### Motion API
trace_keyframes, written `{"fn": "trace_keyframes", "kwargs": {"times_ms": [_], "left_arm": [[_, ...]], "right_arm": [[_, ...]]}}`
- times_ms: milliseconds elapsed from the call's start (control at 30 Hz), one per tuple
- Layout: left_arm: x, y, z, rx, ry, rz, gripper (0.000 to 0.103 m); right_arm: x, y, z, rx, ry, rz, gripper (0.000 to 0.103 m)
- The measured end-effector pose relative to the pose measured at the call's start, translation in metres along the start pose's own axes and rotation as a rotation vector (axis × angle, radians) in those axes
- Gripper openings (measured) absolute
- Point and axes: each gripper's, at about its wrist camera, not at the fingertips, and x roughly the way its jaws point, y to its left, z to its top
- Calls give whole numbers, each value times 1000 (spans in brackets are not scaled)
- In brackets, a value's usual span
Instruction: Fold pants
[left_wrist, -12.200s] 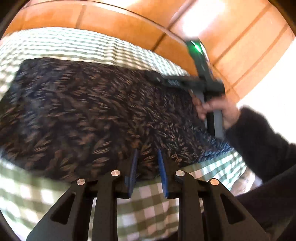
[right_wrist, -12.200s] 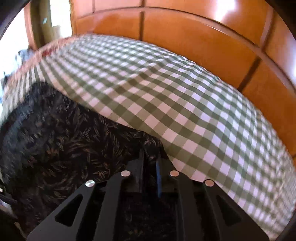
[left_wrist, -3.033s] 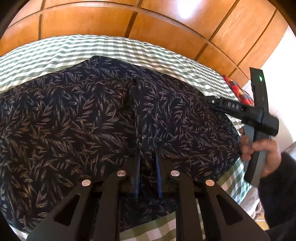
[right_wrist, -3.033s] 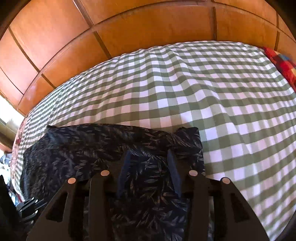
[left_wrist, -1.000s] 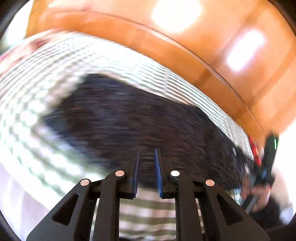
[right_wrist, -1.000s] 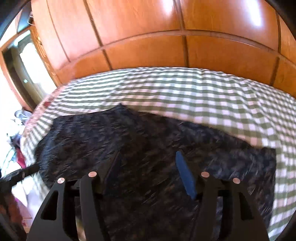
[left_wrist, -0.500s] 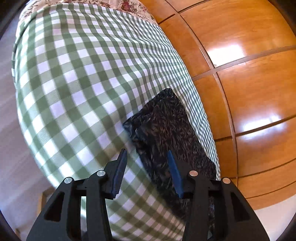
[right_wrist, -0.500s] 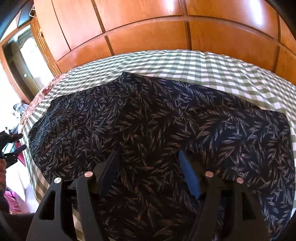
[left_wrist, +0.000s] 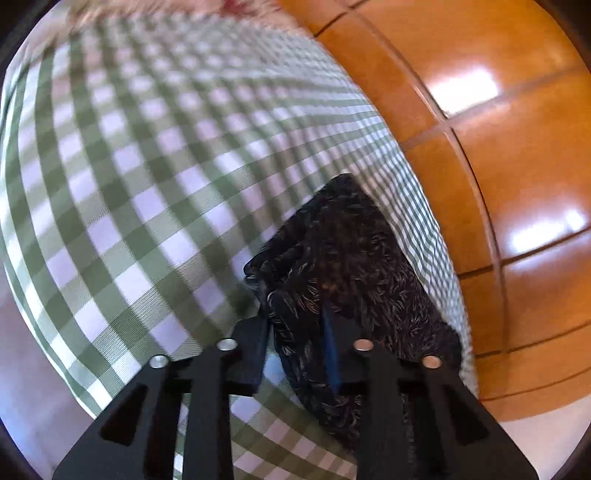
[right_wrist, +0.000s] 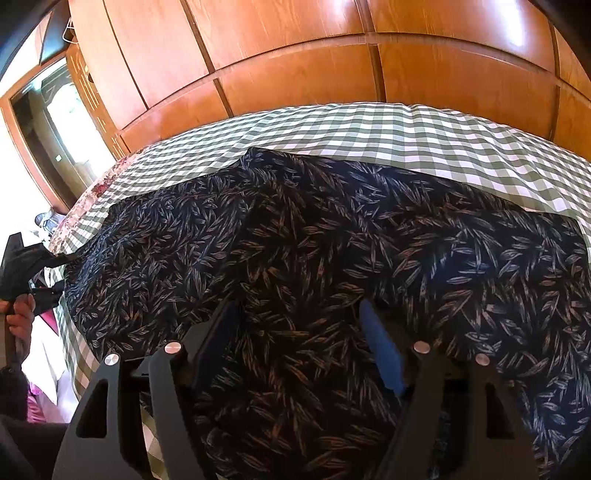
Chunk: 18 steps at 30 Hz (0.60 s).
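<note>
Dark navy pants with a brown leaf print (right_wrist: 314, 229) lie spread on a green-and-white checked bedspread (right_wrist: 406, 129). My right gripper (right_wrist: 299, 325) is open and hovers low over the middle of the fabric. My left gripper (left_wrist: 295, 321) is open at the pants' end (left_wrist: 347, 251), its jaws straddling the bunched corner edge. It also shows in the right wrist view (right_wrist: 37, 273) at the far left, at the pants' left edge, held by a hand.
Wooden panelled wardrobe doors (right_wrist: 314, 55) stand behind the bed. The bed edge (left_wrist: 55, 350) drops to the floor at the left. A doorway (right_wrist: 55, 122) is at the far left.
My left gripper swung to the pants' end, opened, and closed in on the corner edge. My right gripper opened and moved over the spread fabric.
</note>
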Motion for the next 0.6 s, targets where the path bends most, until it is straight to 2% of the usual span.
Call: {"fn": "trace_keyframes", "kwargs": {"times_ms": [33, 133, 200, 300, 367, 533, 600], "left_arm": [[-2, -8, -1, 34, -18, 3, 15], [-14, -51, -14, 203, -81, -8, 14], [-21, -87, -31, 355, -115, -25, 13], [-17, -131, -63, 531, -113, -60, 13], [-6, -151, -85, 630, -102, -43, 13], [14, -174, -117, 760, -73, 5, 13], [16, -173, -125, 781, -68, 17, 13]], "right_arm": [[0, 0, 0, -1, -2, 0, 71], [-1, 0, -1, -5, -11, -6, 71], [0, 2, -2, -6, -15, -9, 71], [1, 2, -2, -7, -18, -13, 71], [0, 2, -2, -5, -20, -13, 71], [-1, 2, -3, -1, -18, -7, 71], [-2, 1, -2, 0, -19, -2, 71]]}}
